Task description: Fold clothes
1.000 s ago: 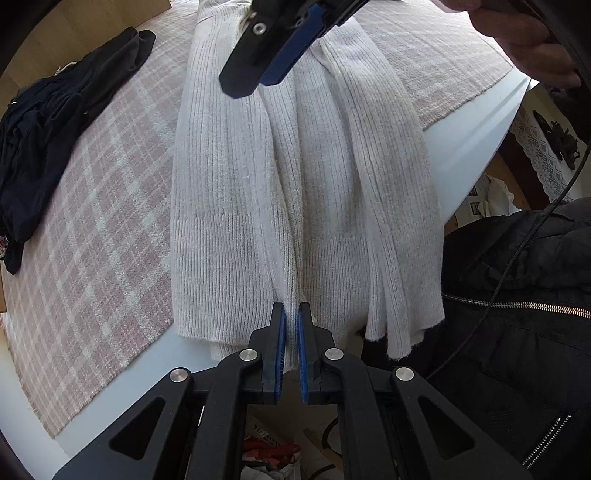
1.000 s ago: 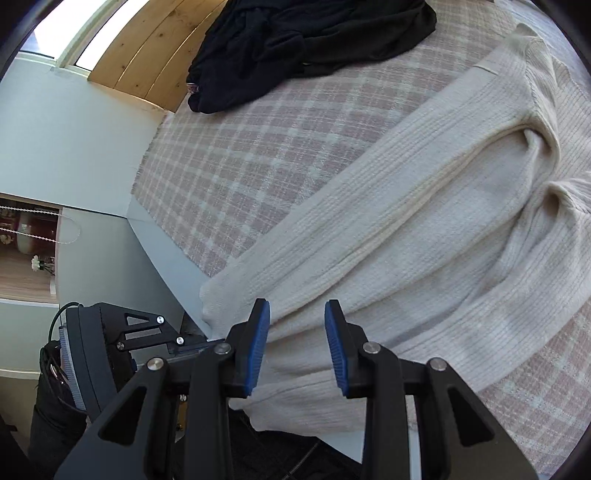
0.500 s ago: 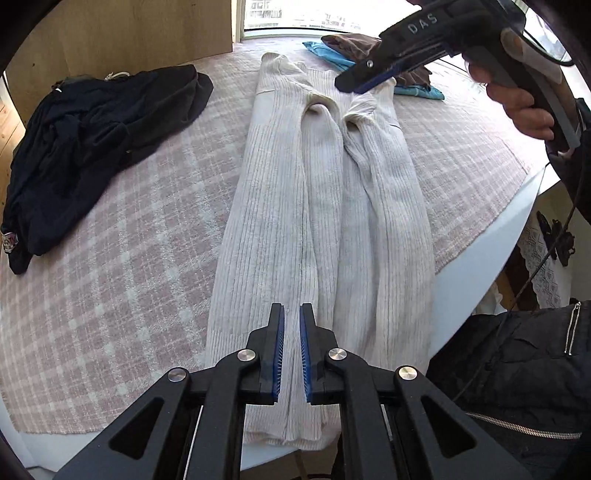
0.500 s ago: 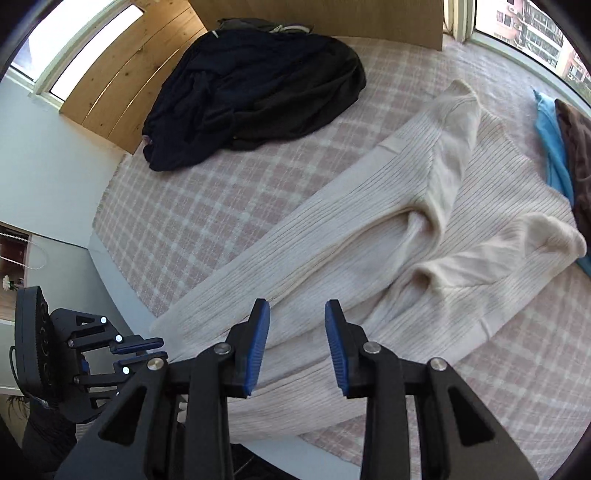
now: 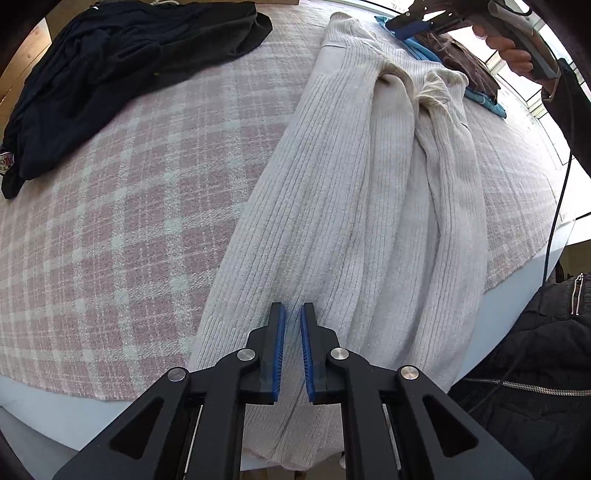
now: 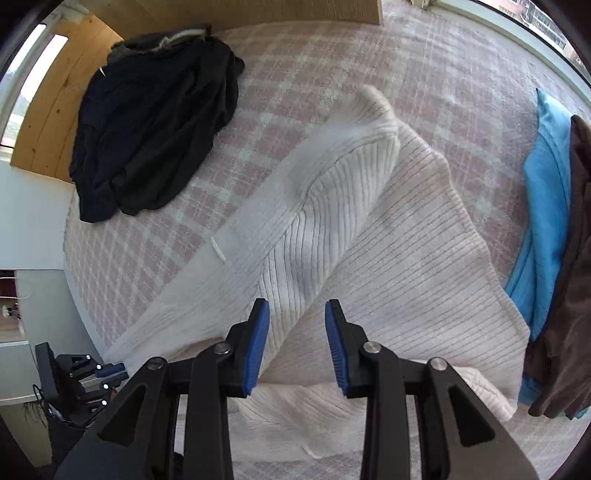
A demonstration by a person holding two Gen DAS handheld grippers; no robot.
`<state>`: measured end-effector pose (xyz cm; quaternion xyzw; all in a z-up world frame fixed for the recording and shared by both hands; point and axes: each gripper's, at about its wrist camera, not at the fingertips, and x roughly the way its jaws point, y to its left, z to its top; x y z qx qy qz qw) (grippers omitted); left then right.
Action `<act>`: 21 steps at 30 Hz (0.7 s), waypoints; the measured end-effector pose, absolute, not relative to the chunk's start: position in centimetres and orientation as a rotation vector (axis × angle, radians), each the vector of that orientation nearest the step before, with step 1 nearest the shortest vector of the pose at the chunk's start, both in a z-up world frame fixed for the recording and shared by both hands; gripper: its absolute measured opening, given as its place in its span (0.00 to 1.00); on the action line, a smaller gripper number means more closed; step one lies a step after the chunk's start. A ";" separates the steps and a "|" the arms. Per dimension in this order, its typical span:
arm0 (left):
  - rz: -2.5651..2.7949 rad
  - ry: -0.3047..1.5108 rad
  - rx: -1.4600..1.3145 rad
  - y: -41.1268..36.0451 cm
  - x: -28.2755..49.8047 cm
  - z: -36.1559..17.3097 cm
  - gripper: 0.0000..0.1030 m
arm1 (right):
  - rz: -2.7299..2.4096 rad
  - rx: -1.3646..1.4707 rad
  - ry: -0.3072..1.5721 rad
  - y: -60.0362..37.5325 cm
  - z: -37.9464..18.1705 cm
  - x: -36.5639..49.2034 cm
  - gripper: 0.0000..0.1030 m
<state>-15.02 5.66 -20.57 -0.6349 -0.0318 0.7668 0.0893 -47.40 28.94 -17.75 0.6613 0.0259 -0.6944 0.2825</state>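
The right gripper (image 6: 296,339) sweeps away from the near edge of the cream sweater (image 5: 369,206) and now hovers over its far end, by the folded shoulders, jaws apart with nothing between them. In the left wrist view it shrinks to the top right corner (image 5: 410,26), beside the blue garment (image 6: 543,221) and brown garment (image 6: 576,277) (both newly in its own view). The left gripper (image 5: 291,350) swings too: a second ago it hangs past the hem at the table edge, now it sits over the lower sweater, and its jaws ease a little further apart, nothing pinched.
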 end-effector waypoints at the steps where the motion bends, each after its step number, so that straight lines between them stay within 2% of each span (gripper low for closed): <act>1: 2.280 -0.098 -1.898 5.7 -15.2 -20.7 0.09 | -1.923 1.744 0.066 29.6 -16.6 -48.8 0.30; 2: 2.278 -0.104 -1.906 5.6 -15.3 -20.8 0.09 | -1.978 1.743 0.079 30.1 -16.1 -50.2 0.30; 5: 2.273 -0.132 -1.931 5.6 -15.6 -21.1 0.09 | -1.960 1.812 0.140 30.0 -17.9 -53.0 0.02; 12: 2.245 -0.093 -1.984 6.4 -17.1 -21.6 0.09 | -1.905 1.856 0.188 27.8 -23.4 -55.3 0.00; 16: 2.234 -0.083 -2.000 6.7 -18.1 -22.2 0.09 | -1.998 1.832 0.226 27.9 -23.2 -57.4 0.01; 21: 2.232 -0.061 -2.005 7.3 -18.6 -22.4 0.09 | -1.974 1.659 0.115 26.1 -19.6 -56.4 0.04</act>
